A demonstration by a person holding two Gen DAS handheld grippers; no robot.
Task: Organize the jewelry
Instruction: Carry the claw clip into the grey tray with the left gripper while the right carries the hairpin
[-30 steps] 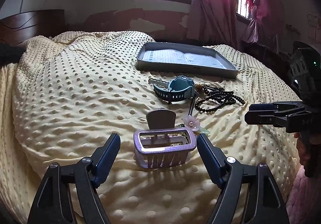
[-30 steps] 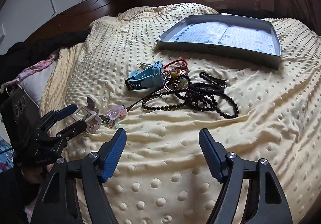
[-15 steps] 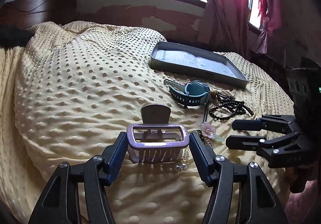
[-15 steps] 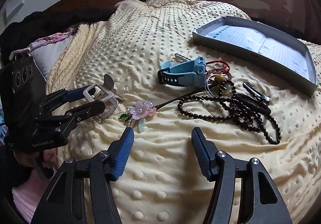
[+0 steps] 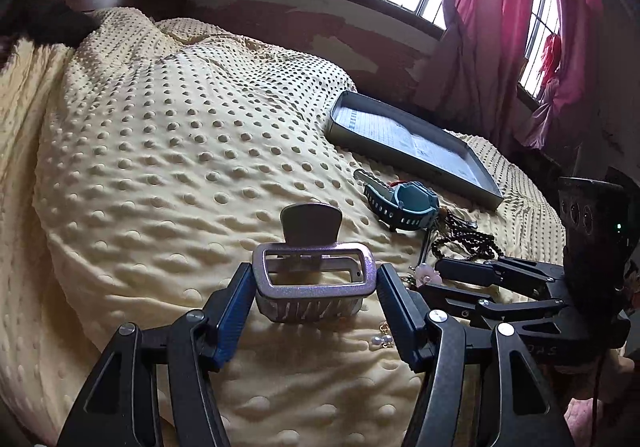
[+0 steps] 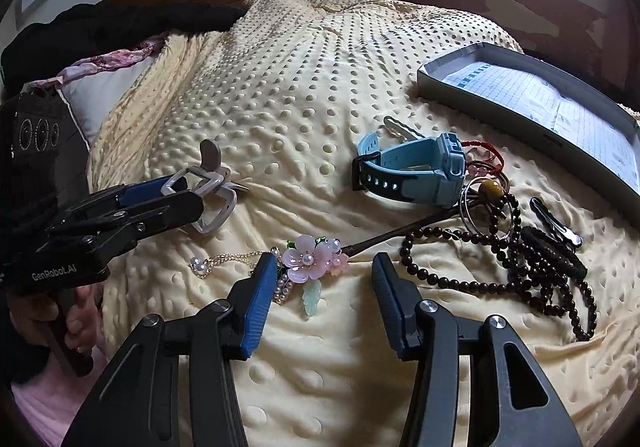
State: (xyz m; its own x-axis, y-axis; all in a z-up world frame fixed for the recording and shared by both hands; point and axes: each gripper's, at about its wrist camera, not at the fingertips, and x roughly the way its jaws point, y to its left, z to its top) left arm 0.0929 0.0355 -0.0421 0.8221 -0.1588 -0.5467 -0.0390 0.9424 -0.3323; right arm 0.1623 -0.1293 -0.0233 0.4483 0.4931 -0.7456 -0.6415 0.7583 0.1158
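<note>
My left gripper (image 5: 314, 301) is shut on a lilac claw hair clip (image 5: 314, 283), its fingers pressing both ends; the right wrist view shows that left gripper (image 6: 188, 199) holding the clip (image 6: 212, 187) just above the blanket. The right gripper (image 6: 324, 287) is open, its fingertips either side of a pink flower hairpin (image 6: 308, 263) with a pearl chain. In the left wrist view the right gripper (image 5: 434, 279) sits low beside the flower (image 5: 426, 273). A blue watch (image 6: 416, 171), dark bead strings (image 6: 540, 259) and a grey tray (image 6: 520, 123) lie farther right.
All of it rests on a dotted yellow blanket (image 5: 180, 167). A black hair clip (image 6: 556, 223), metal bangles (image 6: 486, 215) and a red cord bracelet (image 6: 484, 153) crowd the watch. A pillow (image 6: 92, 103) and dark clothing (image 6: 120, 23) lie left. A hand (image 6: 76, 323) holds the left gripper.
The left gripper closed in from either side and took hold of the claw clip. The right gripper moved left and down to the flower hairpin, its jaws somewhat narrower.
</note>
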